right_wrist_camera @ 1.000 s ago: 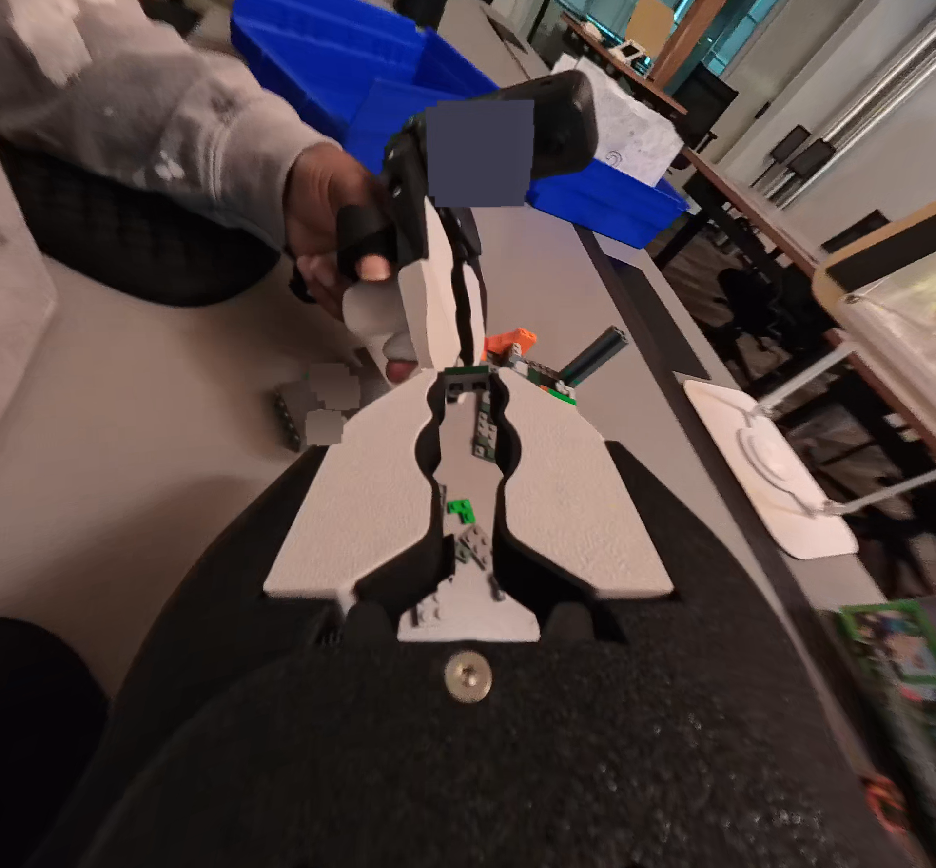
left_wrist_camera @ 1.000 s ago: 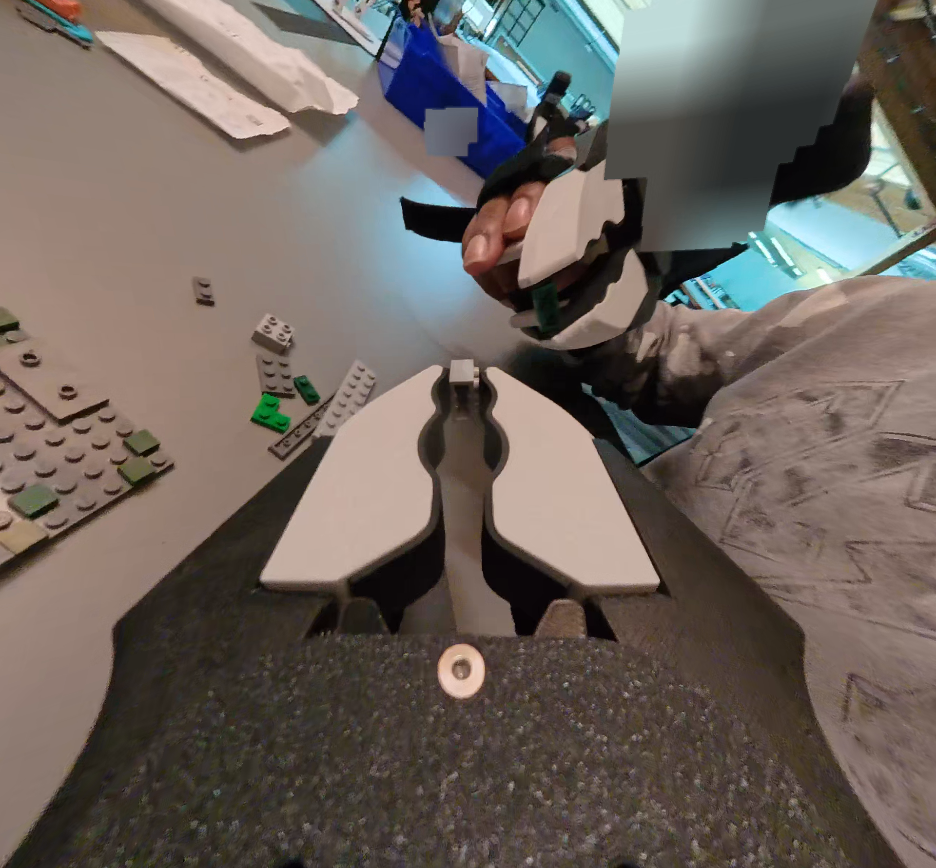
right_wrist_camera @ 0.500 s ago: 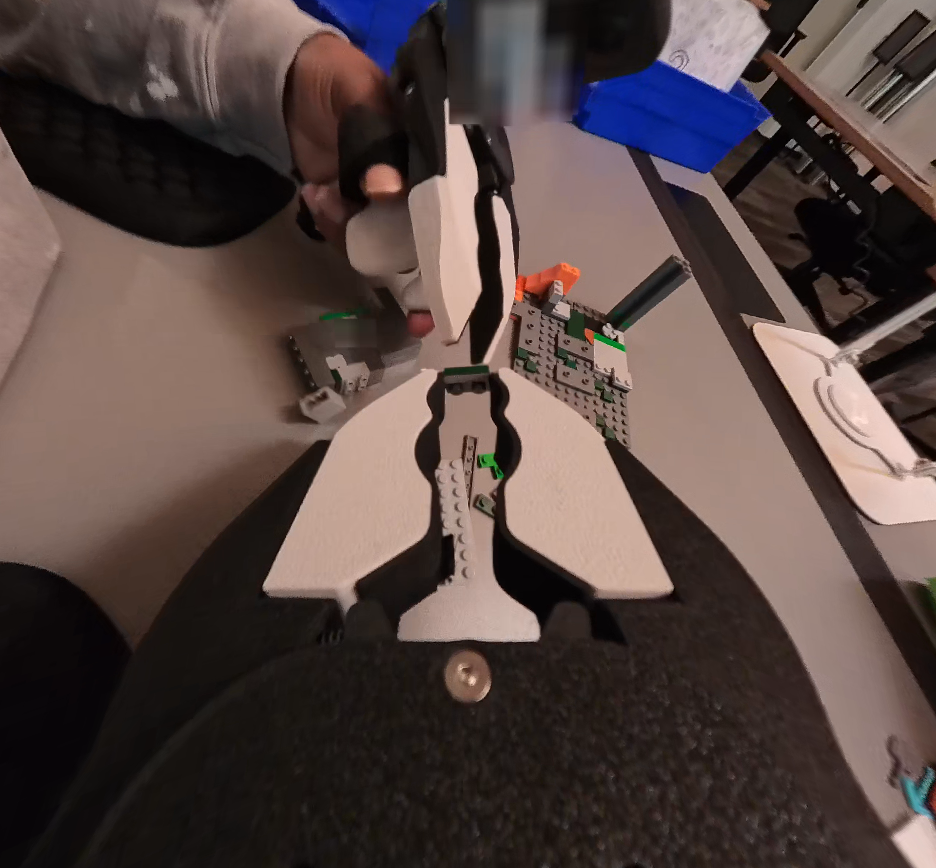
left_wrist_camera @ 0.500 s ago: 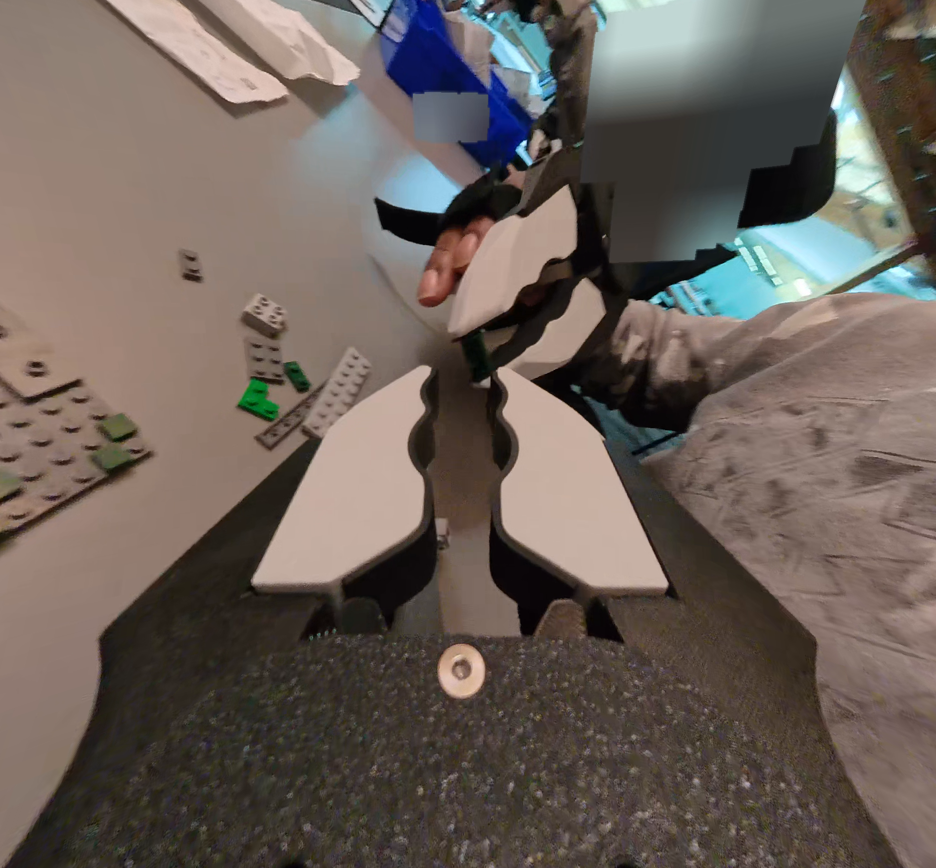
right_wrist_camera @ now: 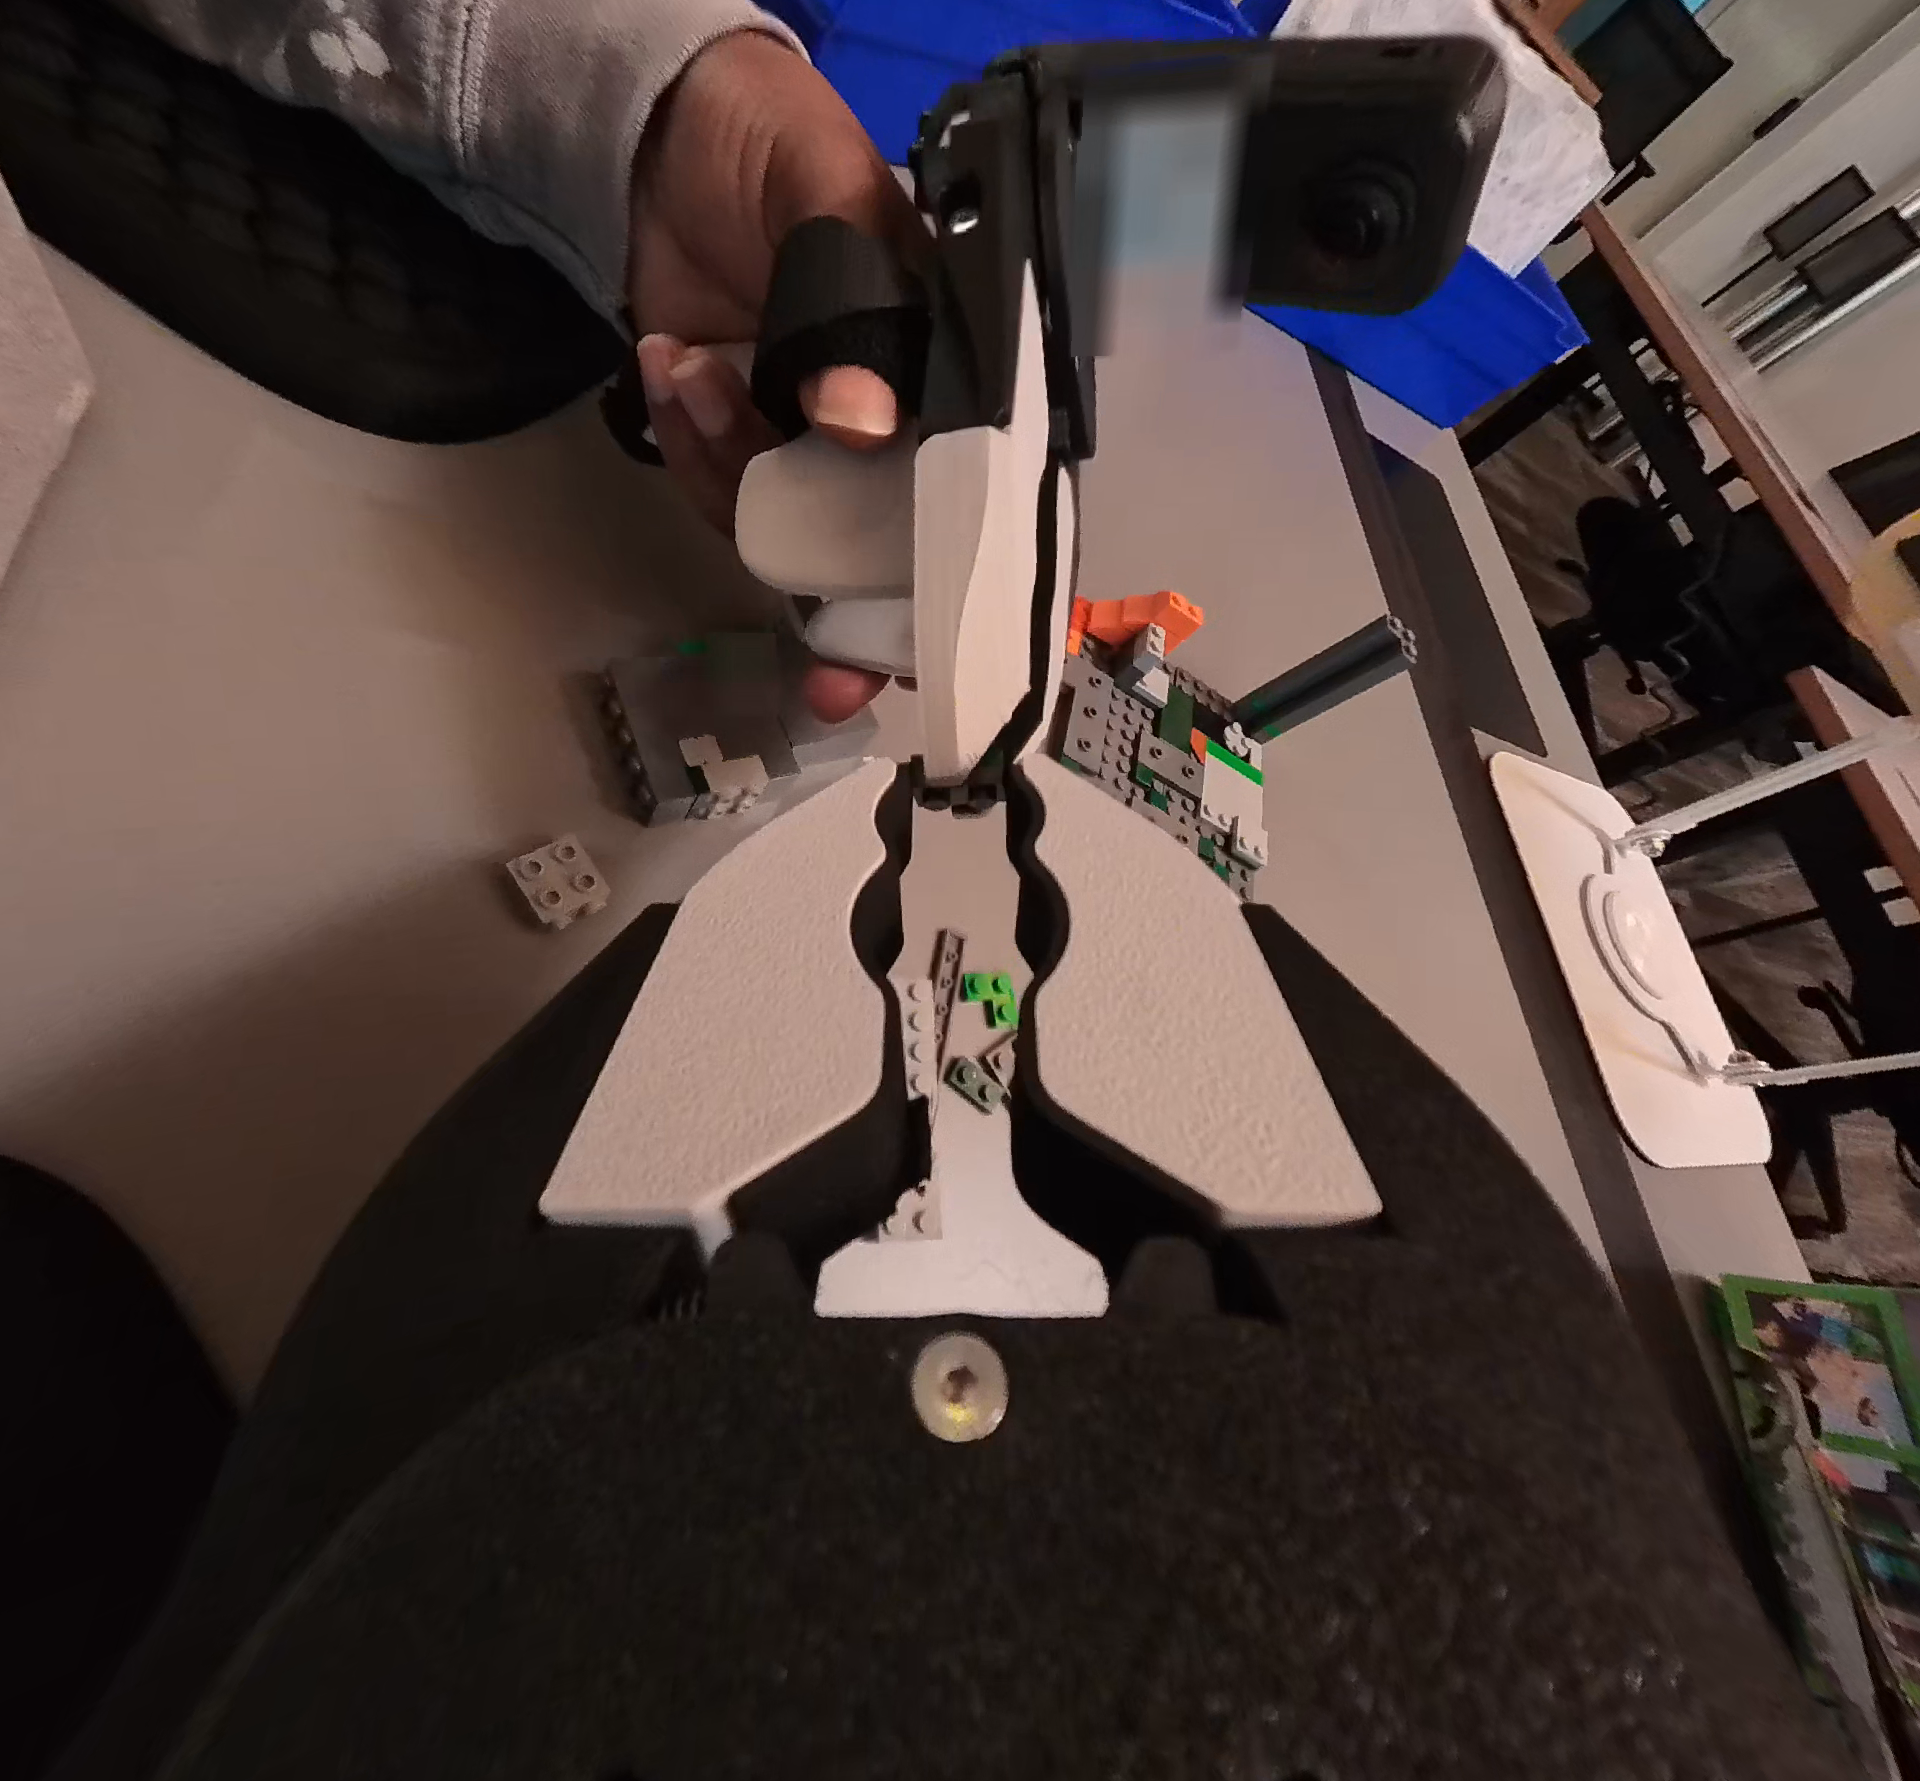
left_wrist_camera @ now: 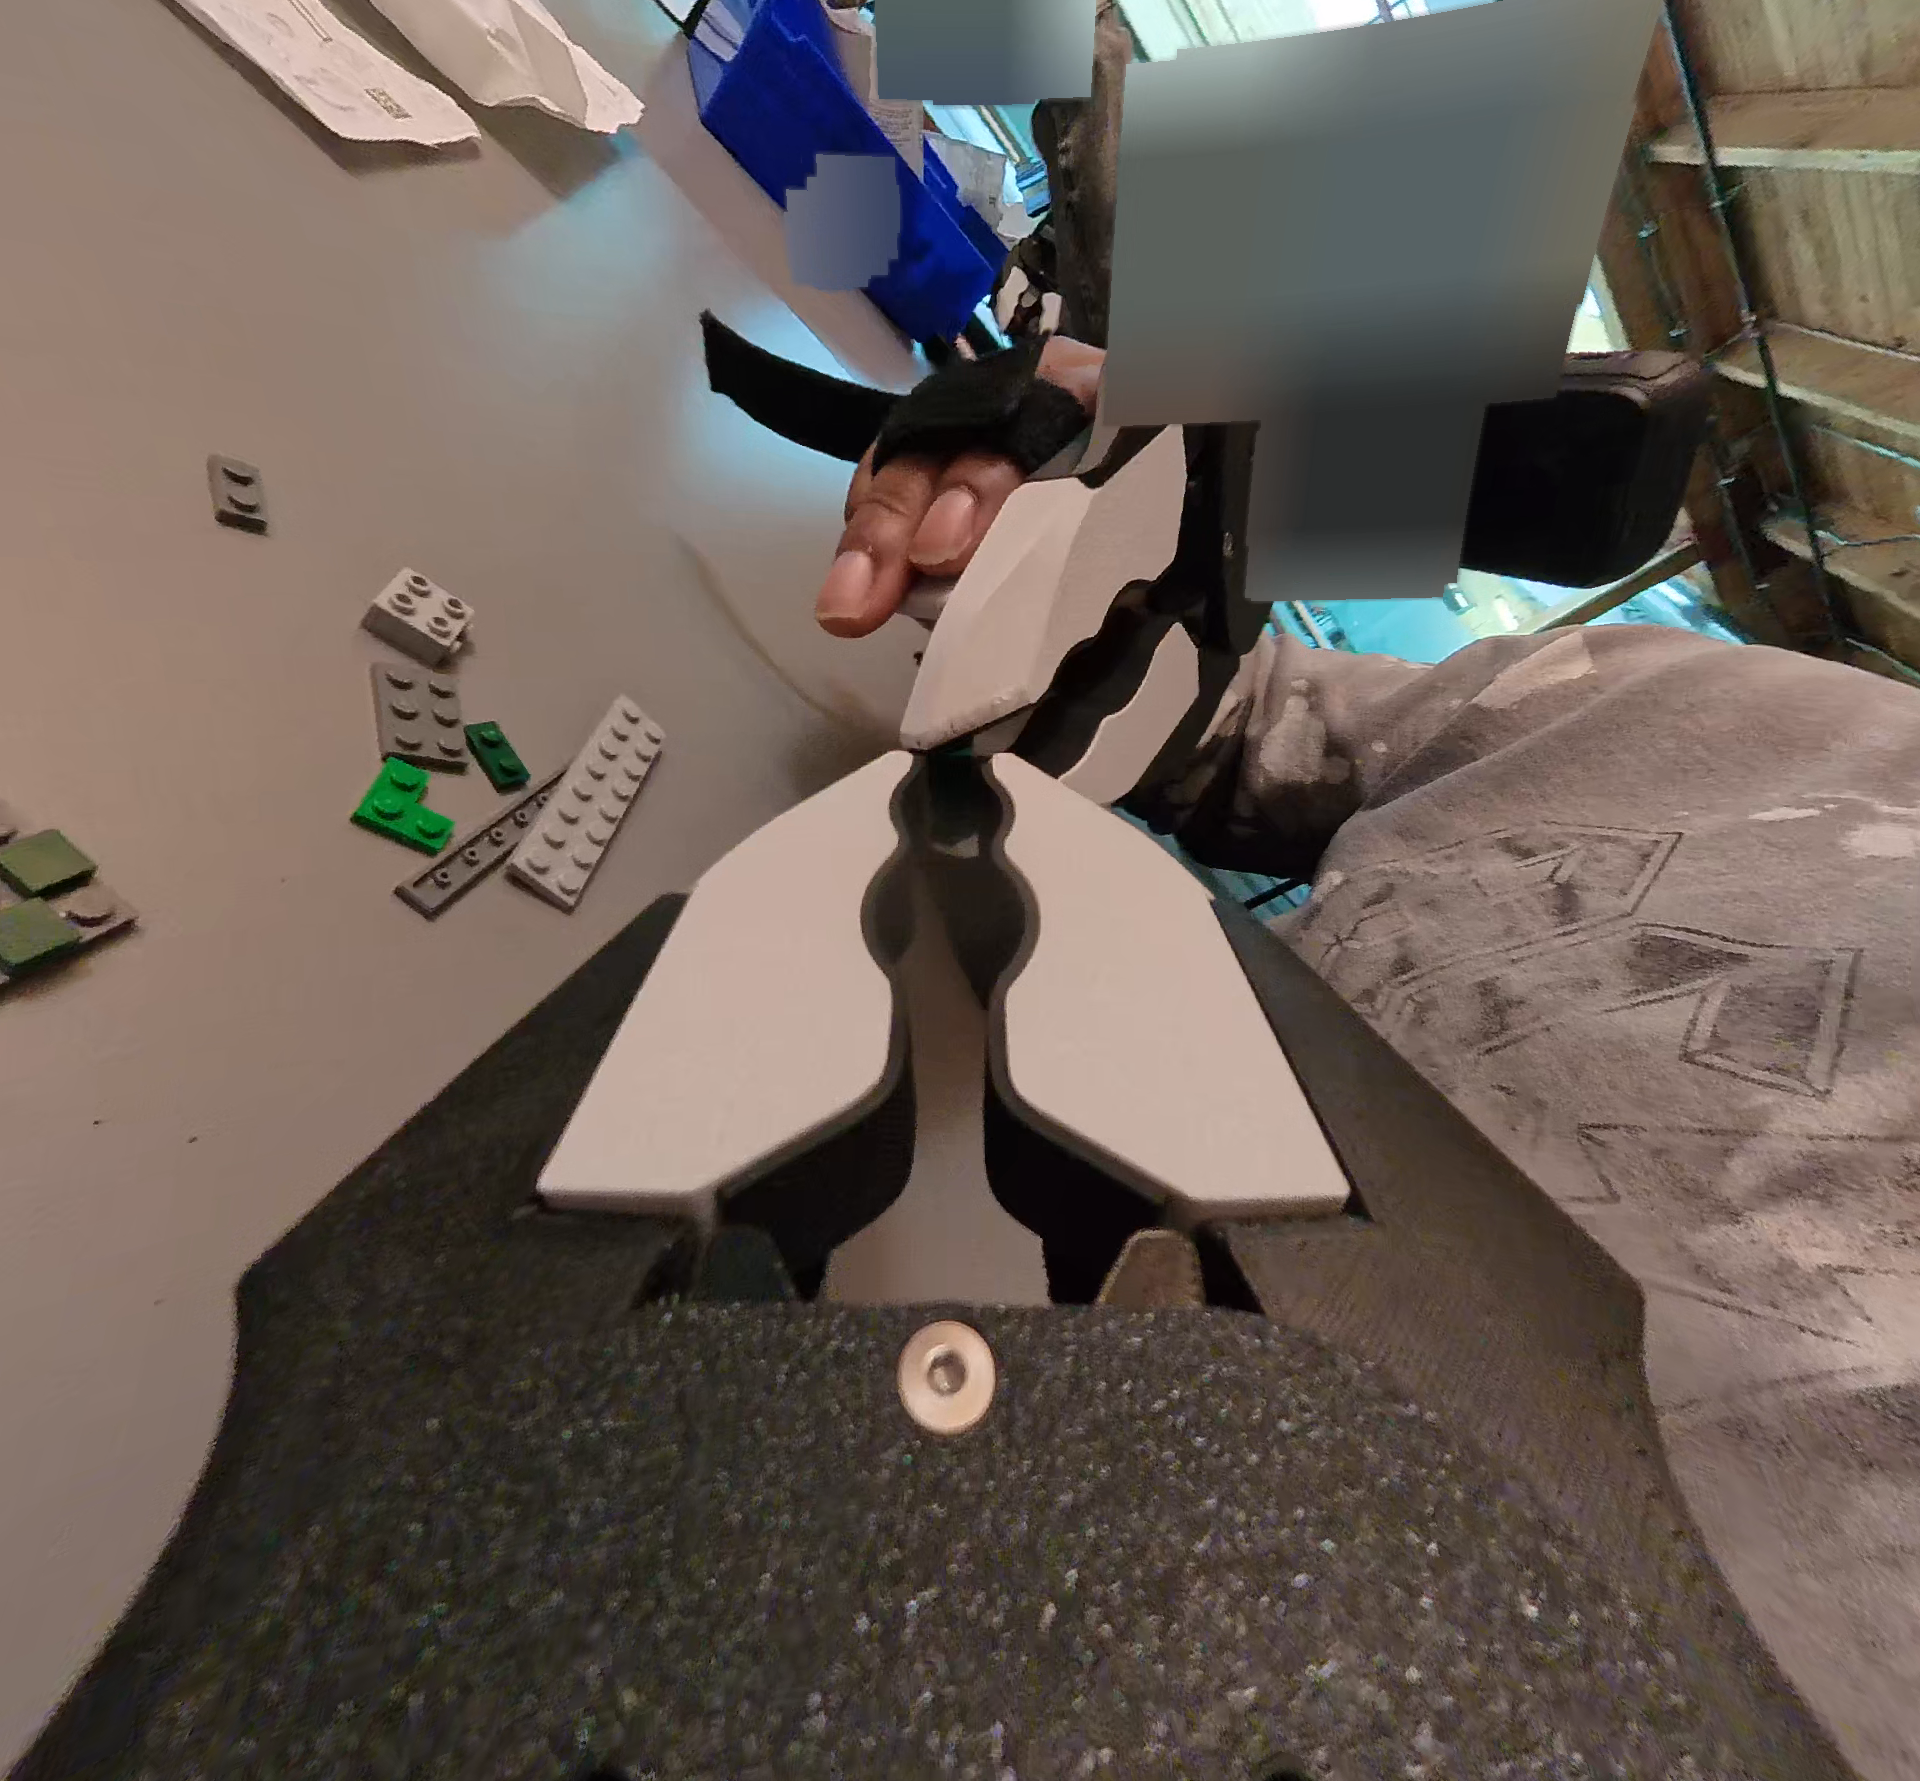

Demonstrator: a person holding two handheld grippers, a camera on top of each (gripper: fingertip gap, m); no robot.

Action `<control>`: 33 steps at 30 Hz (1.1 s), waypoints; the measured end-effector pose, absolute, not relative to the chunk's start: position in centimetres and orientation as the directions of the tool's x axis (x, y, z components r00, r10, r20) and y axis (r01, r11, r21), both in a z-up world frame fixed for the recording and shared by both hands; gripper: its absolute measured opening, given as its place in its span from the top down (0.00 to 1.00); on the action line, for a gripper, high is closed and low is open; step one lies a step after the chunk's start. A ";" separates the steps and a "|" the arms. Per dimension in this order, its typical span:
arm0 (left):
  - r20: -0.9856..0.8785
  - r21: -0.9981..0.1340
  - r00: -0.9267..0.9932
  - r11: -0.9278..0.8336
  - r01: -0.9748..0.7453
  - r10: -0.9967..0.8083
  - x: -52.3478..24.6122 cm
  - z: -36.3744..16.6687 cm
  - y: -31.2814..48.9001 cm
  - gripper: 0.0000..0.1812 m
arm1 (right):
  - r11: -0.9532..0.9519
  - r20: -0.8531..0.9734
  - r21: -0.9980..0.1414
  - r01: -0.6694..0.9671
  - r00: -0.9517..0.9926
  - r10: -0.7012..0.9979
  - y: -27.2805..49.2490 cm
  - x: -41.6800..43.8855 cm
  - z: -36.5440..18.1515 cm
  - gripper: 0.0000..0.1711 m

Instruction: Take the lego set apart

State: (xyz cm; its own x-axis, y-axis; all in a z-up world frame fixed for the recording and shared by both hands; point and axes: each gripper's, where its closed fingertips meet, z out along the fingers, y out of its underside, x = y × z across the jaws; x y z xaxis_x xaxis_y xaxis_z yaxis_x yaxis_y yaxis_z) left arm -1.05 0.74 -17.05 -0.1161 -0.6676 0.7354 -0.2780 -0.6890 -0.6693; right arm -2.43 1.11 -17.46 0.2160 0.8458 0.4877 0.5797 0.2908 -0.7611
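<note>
Held above the grey surface (left_wrist_camera: 312, 401), the right hand-held gripper (right_wrist_camera: 951, 791) pinches a small dark lego piece (right_wrist_camera: 951, 796) at its fingertips, while the left hand-held gripper (left_wrist_camera: 948, 763) meets it tip to tip, its fingers nearly together on the same dark green piece, apparently so the two can pry it apart. Loose plates (left_wrist_camera: 587, 806) lie scattered on the surface below, likely set aside clear of the partly dismantled lego set (right_wrist_camera: 1164, 765), which sits beyond the tools.
</note>
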 end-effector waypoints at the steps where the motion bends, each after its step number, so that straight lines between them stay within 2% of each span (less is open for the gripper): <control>1: 0.741 -0.665 -0.129 -0.695 -0.275 -0.659 -1.1 -16.9 0.7 0.96 | 0.294 0.488 -0.764 0.575 0.217 0.845 1.0 -2.4 -17.3 0.90; 9: 0.744 -0.667 -0.194 -0.689 -0.286 -0.640 -1.3 -16.2 -0.3 0.94 | 0.309 0.477 -0.767 0.562 0.177 0.861 0.1 -2.5 -16.8 0.90; 24: 0.764 -0.641 -0.186 -0.691 -0.334 -0.618 -1.3 -17.0 -0.7 0.96 | 0.334 0.479 -0.709 0.621 0.077 0.874 -0.4 -2.2 -17.4 0.90; 33: 0.743 -0.665 -0.192 -0.673 -0.325 -0.641 -1.4 -17.0 -0.7 0.96 | 0.342 0.494 -0.699 0.629 0.079 0.866 -0.4 -2.3 -17.5 0.90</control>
State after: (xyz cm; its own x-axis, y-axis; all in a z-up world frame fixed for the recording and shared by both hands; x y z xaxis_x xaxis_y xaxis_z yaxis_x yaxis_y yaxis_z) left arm -1.35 -0.72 -17.05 -0.1919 -0.6415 0.7428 -0.3246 -0.6728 -0.6649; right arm -2.34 -0.42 -17.51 0.0790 0.8656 0.4945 0.6285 0.3418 -0.6987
